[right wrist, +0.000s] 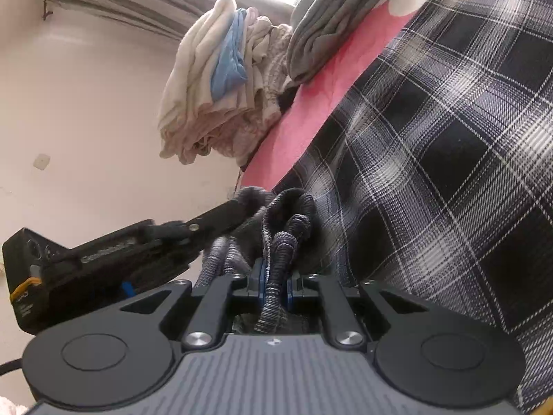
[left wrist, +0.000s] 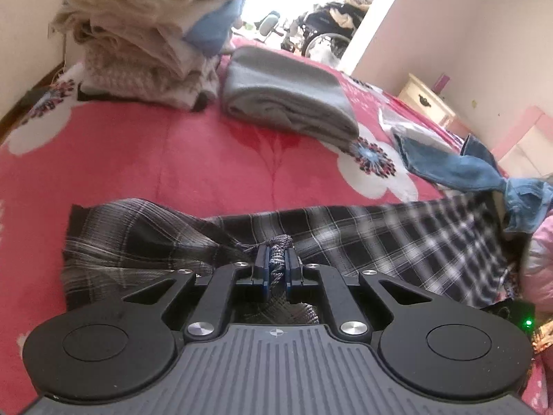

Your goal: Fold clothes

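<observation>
A black-and-white plaid garment [left wrist: 397, 242] lies spread across the near part of the pink floral bed cover [left wrist: 172, 159]. My left gripper [left wrist: 277, 263] is shut on a bunched edge of it. The right wrist view shows the same plaid garment [right wrist: 449, 159] filling the right side. There my right gripper [right wrist: 275, 276] is shut on a twisted fold of it. The left gripper [right wrist: 242, 204] comes in from the left and pinches the cloth just beyond my right fingertips.
A tall pile of folded cream and blue clothes [left wrist: 145, 41] stands at the back left, a folded grey garment [left wrist: 290, 93] beside it. Blue denim [left wrist: 484, 173] lies crumpled at the right. A cream nightstand [left wrist: 428, 100] stands by the wall.
</observation>
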`<state>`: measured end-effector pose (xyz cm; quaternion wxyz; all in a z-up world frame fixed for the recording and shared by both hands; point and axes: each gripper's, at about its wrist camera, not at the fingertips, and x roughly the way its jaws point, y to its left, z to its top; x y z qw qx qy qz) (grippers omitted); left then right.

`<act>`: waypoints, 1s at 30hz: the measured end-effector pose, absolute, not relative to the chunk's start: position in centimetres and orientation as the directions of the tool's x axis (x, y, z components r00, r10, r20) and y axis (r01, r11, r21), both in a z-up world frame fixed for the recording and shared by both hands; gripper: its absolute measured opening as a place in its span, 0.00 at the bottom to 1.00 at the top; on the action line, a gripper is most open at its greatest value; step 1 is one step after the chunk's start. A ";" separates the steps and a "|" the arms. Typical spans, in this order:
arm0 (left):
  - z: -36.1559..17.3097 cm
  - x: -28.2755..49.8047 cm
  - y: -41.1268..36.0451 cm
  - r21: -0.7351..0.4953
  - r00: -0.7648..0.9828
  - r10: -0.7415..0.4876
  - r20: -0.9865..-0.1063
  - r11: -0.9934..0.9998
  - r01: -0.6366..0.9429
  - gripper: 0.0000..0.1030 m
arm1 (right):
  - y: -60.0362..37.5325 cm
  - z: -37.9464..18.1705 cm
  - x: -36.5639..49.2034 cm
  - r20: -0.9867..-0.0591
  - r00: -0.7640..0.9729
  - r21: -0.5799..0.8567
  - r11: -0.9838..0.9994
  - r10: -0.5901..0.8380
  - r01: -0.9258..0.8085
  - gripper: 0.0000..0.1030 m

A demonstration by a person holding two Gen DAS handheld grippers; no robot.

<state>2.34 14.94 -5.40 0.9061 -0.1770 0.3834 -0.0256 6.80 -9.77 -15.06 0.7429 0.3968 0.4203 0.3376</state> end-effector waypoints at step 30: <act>-9.2 5.3 19.2 -0.719 0.620 -0.552 -0.558 0.694 -0.030 0.44 | -5.7 -11.7 8.2 -0.594 0.245 0.736 0.641 0.766 -0.220 0.25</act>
